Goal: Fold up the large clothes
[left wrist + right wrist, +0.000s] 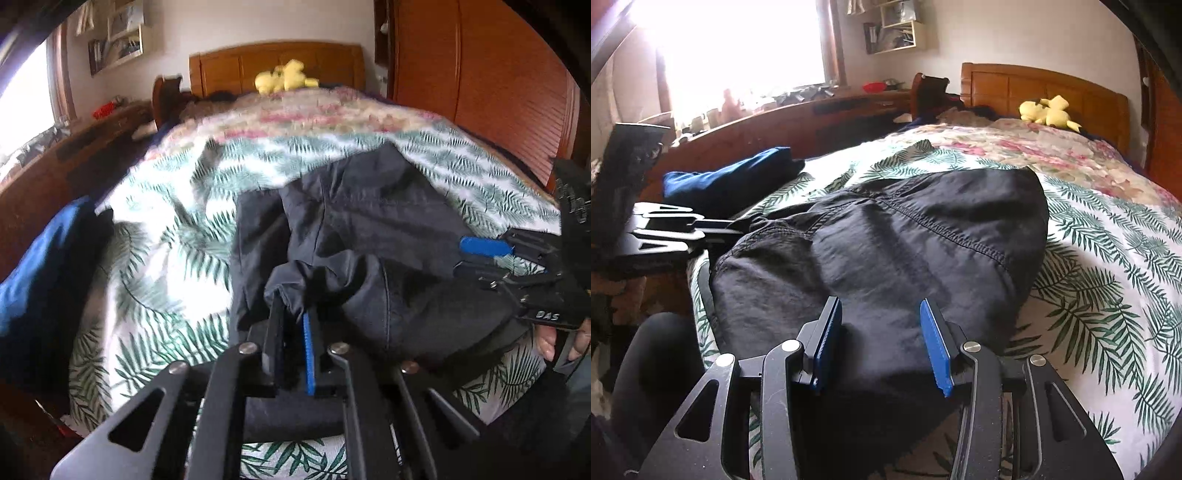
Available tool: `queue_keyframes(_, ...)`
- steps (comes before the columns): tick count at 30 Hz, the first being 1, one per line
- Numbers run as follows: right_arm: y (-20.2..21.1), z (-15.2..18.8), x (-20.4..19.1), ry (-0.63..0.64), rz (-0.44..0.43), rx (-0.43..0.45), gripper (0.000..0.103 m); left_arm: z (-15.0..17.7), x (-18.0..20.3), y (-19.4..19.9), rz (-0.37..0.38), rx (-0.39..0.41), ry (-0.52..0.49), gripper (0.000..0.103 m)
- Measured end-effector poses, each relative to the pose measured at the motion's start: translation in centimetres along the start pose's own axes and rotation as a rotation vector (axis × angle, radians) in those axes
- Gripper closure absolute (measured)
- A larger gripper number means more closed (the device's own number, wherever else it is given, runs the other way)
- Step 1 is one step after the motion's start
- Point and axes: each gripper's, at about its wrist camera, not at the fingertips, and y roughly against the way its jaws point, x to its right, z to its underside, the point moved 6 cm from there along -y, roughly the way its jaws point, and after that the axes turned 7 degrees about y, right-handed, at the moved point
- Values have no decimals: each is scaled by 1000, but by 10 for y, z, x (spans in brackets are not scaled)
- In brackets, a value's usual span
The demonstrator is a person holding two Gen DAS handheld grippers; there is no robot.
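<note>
Here the left gripper (pixel 291 325) is clenched on a bunched edge of the black woven garment (pixel 905 240) at centre frame on the fern-print bedspread (pixel 1108 258); only the right view shows the right gripper (pixel 882 347) spread wide, released, over the cloth.

White letters "DAS" on the right gripper (pixel 469 254) body, nothing else legible

Black garment (pixel 886 240): matt woven cloth, finely creased, with raised topstitched seams. Right gripper (pixel 882 343): matt black metal links, bright round rivets, blue pads (pixel 936 347) of ridged plastic; left gripper (pixel 291 332) has the same finish. Bed sheet (pixel 1108 258): soft matt printed cloth; headboard (pixel 1034 88): smooth, semi-gloss wood; yellow toy (pixel 1047 110): plush.
</note>
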Motion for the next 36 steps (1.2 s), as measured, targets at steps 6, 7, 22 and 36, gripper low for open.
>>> queue_keyframes(6,2,-3,0,-12,-20,12,59,-7,-13,37,-9,78,16,98)
queue_keyframes(7,3,-4,-1,-15,-28,17,59,-5,-18,40,-22,89,22,98)
queue_keyframes(22,-11,-23,17,23,17,-2,58,40,-60,7,-32,18,101,98)
queue_keyframes(36,-99,-44,127,-154,100,-160,26,39,-57,-2,-18,-1,73,98)
